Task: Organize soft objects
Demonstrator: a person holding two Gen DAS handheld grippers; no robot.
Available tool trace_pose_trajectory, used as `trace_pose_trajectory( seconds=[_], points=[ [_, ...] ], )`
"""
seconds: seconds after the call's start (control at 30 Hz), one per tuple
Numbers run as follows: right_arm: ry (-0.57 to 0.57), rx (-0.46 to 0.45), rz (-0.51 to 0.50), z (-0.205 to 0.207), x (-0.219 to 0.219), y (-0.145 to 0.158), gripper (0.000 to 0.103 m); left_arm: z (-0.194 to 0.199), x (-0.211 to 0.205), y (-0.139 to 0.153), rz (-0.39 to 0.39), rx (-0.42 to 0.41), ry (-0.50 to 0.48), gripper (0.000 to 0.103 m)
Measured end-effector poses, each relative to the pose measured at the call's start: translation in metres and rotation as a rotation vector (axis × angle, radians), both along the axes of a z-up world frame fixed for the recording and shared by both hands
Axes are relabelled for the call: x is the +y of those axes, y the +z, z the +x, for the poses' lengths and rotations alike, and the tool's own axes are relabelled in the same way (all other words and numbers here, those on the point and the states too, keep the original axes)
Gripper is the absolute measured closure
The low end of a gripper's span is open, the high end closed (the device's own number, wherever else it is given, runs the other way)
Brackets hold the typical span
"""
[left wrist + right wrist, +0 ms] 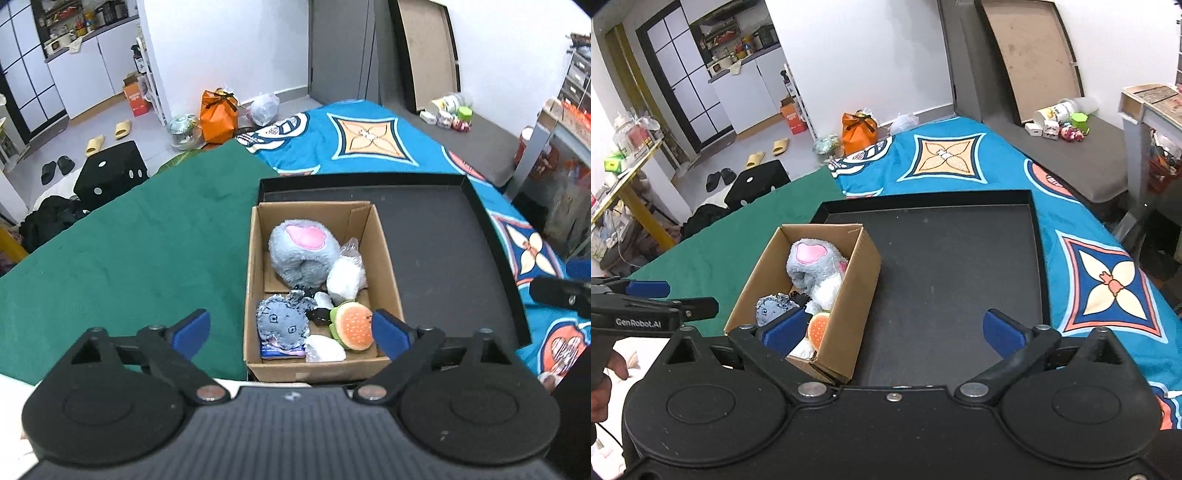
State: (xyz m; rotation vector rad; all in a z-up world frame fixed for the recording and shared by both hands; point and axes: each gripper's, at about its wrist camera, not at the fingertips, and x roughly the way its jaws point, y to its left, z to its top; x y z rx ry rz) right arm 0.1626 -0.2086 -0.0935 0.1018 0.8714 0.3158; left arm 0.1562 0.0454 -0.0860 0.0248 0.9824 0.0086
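A cardboard box (254, 258) (860, 280) stands in the left part of a black tray (443, 251) (960, 266). It holds a grey plush with a pink patch (301, 254) (812, 262), a white fluffy toy (345, 278), a grey denim-like face toy (282, 321) (772, 306), a burger plush (352, 325) (818, 326) and other small soft items. My left gripper (291, 328) is open and empty above the box's near end. My right gripper (894, 332) is open and empty over the tray's near edge, its left finger by the box.
The tray lies on a bed with a green blanket (129, 240) on the left and a blue patterned sheet (369, 136) (1108, 280) behind and right. The left gripper's side (646, 302) shows at the right wrist view's left edge. Floor clutter lies beyond.
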Motion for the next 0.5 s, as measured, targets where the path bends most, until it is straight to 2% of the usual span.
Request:
trace_pose_trajectory(
  seconds=[0.07, 0.13, 0.5],
  points=[
    [-0.011, -0.002, 0.002, -0.004, -0.004, 0.004, 0.000, -0.003, -0.001, 0.006, -0.013, -0.006, 0.005, 0.007],
    [-0.019, -0.010, 0.009, -0.010, -0.008, 0.009, 0.000, -0.006, -0.002, 0.012, -0.021, -0.011, 0.011, 0.001],
    [-0.053, -0.072, 0.016, -0.043, -0.025, 0.040, 0.000, -0.040, -0.019, 0.051, -0.018, -0.089, -0.026, 0.001]
  ],
)
